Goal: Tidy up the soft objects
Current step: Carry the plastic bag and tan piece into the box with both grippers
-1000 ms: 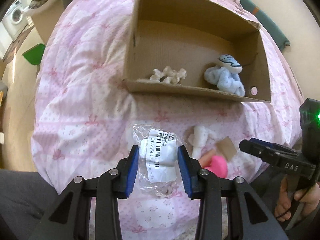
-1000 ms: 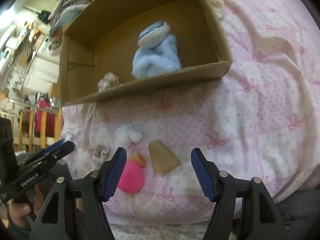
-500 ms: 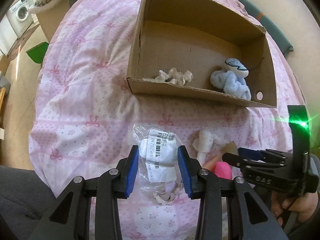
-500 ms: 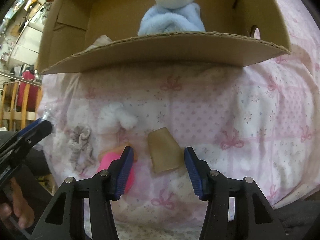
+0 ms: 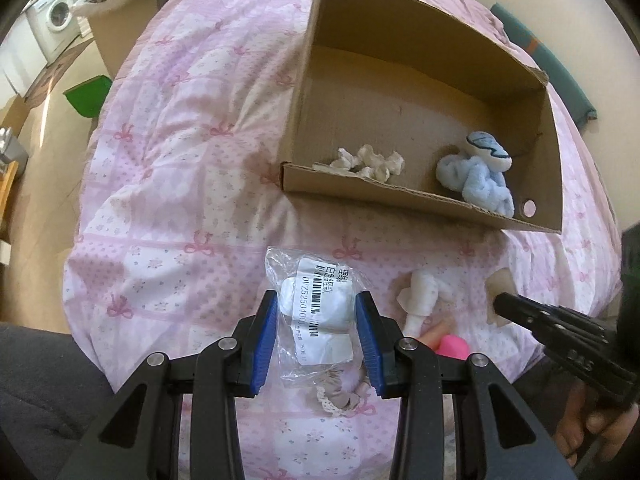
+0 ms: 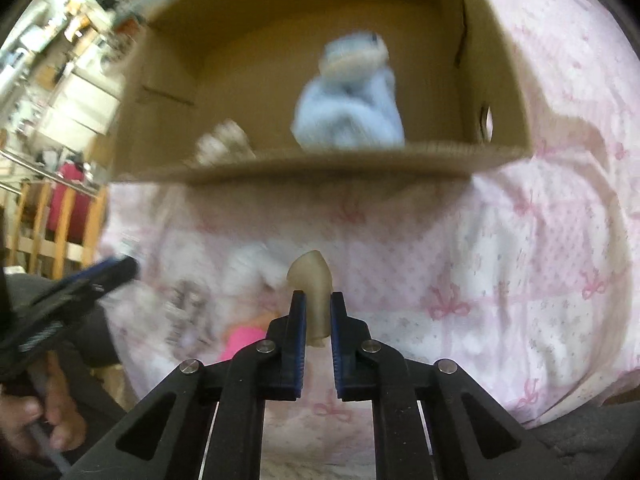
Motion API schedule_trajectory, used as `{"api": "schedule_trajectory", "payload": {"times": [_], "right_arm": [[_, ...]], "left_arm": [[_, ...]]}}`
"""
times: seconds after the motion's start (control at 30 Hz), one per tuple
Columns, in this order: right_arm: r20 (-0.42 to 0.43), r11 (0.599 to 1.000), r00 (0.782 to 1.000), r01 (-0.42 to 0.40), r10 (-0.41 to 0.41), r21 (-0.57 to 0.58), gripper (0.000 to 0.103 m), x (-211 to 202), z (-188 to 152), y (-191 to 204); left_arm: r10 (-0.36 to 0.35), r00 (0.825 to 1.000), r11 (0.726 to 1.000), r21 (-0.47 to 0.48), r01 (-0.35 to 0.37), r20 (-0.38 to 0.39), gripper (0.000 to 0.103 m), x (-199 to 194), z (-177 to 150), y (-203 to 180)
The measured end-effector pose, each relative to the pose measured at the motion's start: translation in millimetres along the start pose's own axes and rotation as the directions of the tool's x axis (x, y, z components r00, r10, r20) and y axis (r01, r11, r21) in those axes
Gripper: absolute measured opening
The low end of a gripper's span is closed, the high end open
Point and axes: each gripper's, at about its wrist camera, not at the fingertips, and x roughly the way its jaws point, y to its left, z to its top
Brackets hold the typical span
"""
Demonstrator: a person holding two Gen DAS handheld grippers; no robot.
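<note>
a lived-in home, seen from above a bed. a pink quilt [image 5: 168, 184] printed with bows and small flowers covers the bed. beyond its edge, a white front-loading washing machine [image 5: 56, 20] stands by the wall, with a green bin [image 5: 88, 96] on the floor. the right wrist view shows wooden chair backs [image 6: 52, 220] and cluttered shelves [image 6: 68, 60], blurred.

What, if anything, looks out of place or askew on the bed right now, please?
The box lies tilted on the soft quilt, its front wall cut low. The beige sponge is squeezed flat in the right gripper. Nothing looks spilled or damaged.
</note>
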Motion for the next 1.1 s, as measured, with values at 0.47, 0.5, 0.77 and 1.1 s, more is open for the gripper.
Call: {"api": "schedule_trajectory", "payload": {"times": [0.47, 0.5, 0.77, 1.1], "right_arm": [[0.062, 1.0, 0.998, -0.008, 0.009, -0.019, 0.013, -18, -3, 4], [0.072, 1.0, 0.997, -0.012, 0.013, -0.02, 0.013, -21, -4, 4], [0.219, 0.997, 0.973, -0.054, 0.065, -0.058, 0.013, -65, -4, 9], [0.336, 0.992, 0.934, -0.105, 0.124, -0.074, 0.013, -119, 20, 15]], "left_arm": [[0.041, 0.999, 0.999, -0.002, -0.041, 0.032, 0.035, -1, -3, 3], [0.044, 0.998, 0.999, -0.005, -0.044, 0.041, 0.035, -4, -2, 3], [0.03, 0.988, 0.999, 0.007, -0.031, 0.152, 0.035, -42, 14, -2], [0.003, 0.969, 0.996, 0.083, -0.024, 0.246, 0.035, -73, 63, -25]]}}
